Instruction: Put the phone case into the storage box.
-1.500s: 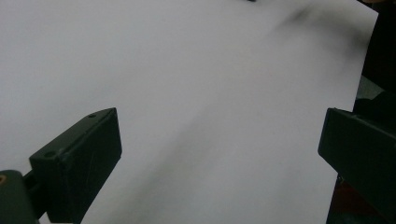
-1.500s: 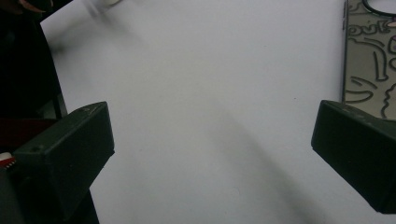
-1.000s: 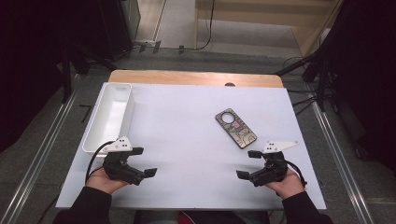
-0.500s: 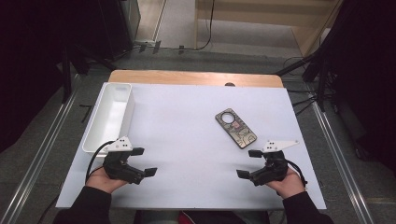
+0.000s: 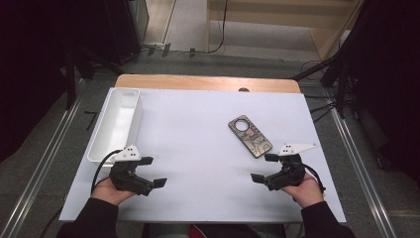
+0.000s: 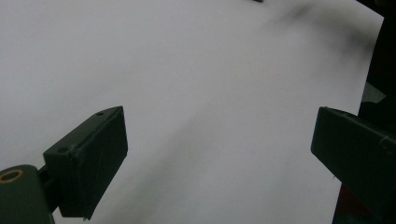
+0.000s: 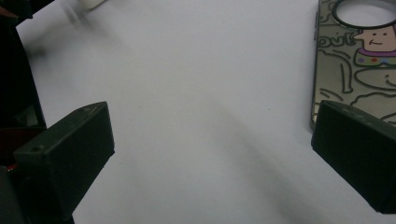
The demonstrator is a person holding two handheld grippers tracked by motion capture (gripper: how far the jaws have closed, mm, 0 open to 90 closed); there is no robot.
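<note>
1. High view: A person is sitting at the near edge of a table covered by a white sheet [image 5: 198, 144], with both forearms coming in from the bottom. The left gripper [image 5: 151, 182] is resting low near the front left corner of the sheet, its jaws pointing toward the middle and standing wide apart with nothing between them. The right gripper [image 5: 262, 168] is sitting near the front right corner, jaws pointing inward and spread wide, also holding nothing. A phone case [image 5: 250, 136] is lying flat on the sheet, right of centre, just beyond the right gripper and apart from it. The case is dark with a round camera cut-out at its far end. A long white tray [image 5: 105, 148] is lying along the left edge of the sheet, just beyond the left gripper.

2. Left gripper view: The left gripper [image 6: 219, 154] is looking along its two black jaws, which are standing far apart over bare white sheet [image 6: 187, 70]. Nothing is lying between them.

3. Right gripper view: The right gripper [image 7: 212, 154] is showing its two black jaws spread wide over the sheet [image 7: 187, 70]. The phone case [image 7: 359, 60] is lying at the upper right, printed with cartoon figures, its near end passing behind the right-hand jaw. Whether that jaw is touching it cannot be told.
</note>
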